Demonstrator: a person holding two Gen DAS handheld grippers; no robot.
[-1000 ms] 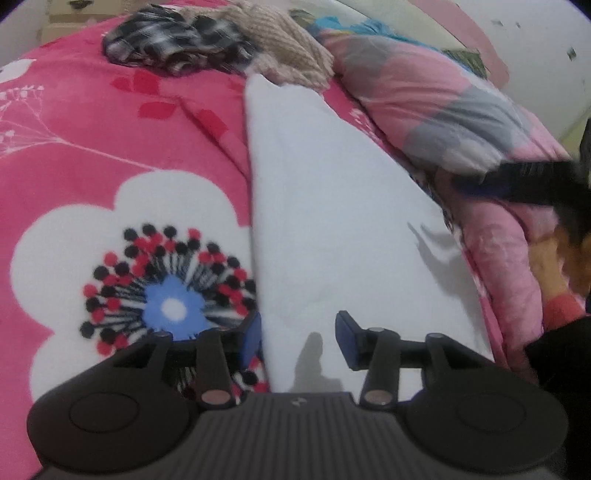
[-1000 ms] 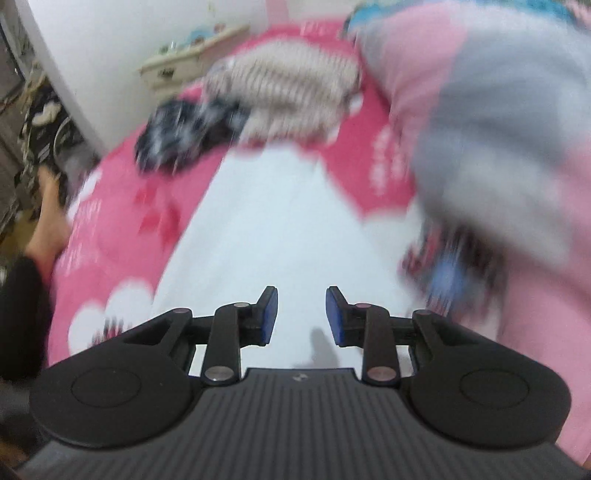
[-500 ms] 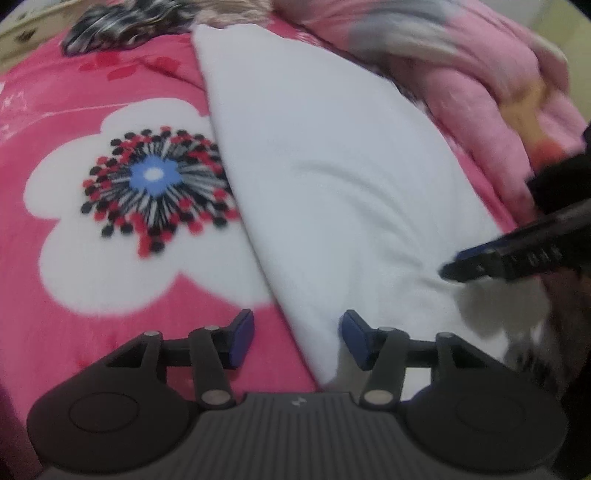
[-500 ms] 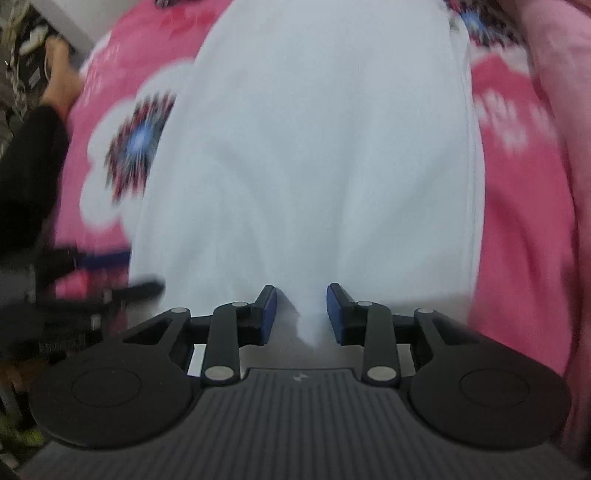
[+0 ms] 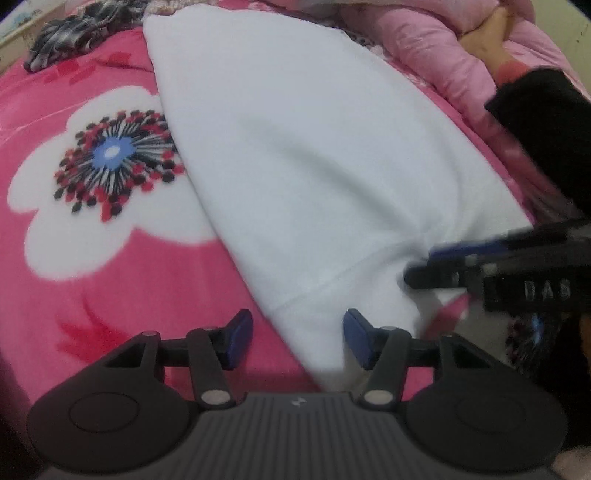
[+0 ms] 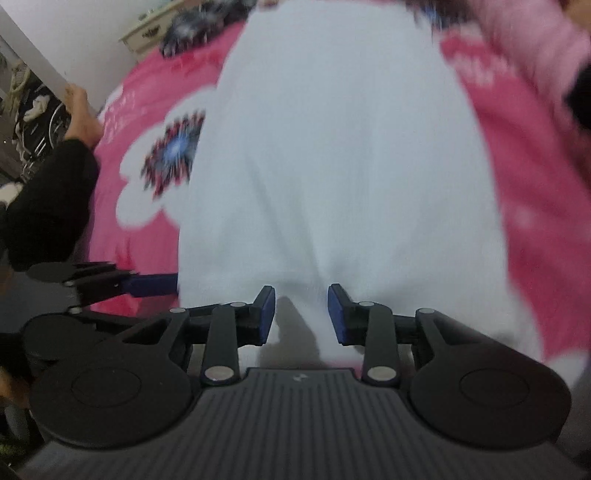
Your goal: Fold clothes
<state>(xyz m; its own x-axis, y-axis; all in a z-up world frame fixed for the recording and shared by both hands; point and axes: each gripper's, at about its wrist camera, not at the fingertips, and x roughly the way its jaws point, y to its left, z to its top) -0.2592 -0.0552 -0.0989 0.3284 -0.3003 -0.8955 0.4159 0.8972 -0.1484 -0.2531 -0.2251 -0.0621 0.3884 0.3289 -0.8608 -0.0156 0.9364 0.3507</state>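
Observation:
A white garment (image 5: 314, 147) lies spread flat on a pink flowered blanket (image 5: 122, 288). My left gripper (image 5: 298, 334) hangs over the garment's near left corner. Its jaws are opening, and the corner lies between the blue pads without being pressed. In the right wrist view the left gripper (image 6: 155, 284) shows side-on at the cloth's left edge. My right gripper (image 6: 301, 310) hovers over the white garment (image 6: 343, 147) at its near hem, open by a narrow gap. From the left wrist view the right gripper (image 5: 436, 266) reaches in from the right, blurred, over the near right corner.
A dark plaid garment (image 5: 74, 26) lies bunched at the far left of the bed. A pink quilt (image 5: 424, 48) is heaped along the far right. A person's black sleeve (image 6: 48, 199) is at the left, and a cream dresser (image 6: 155, 29) stands against the wall.
Both grippers have travelled toward the near end of the white garment and now sit low over its hem. The left jaws stand wider than before.

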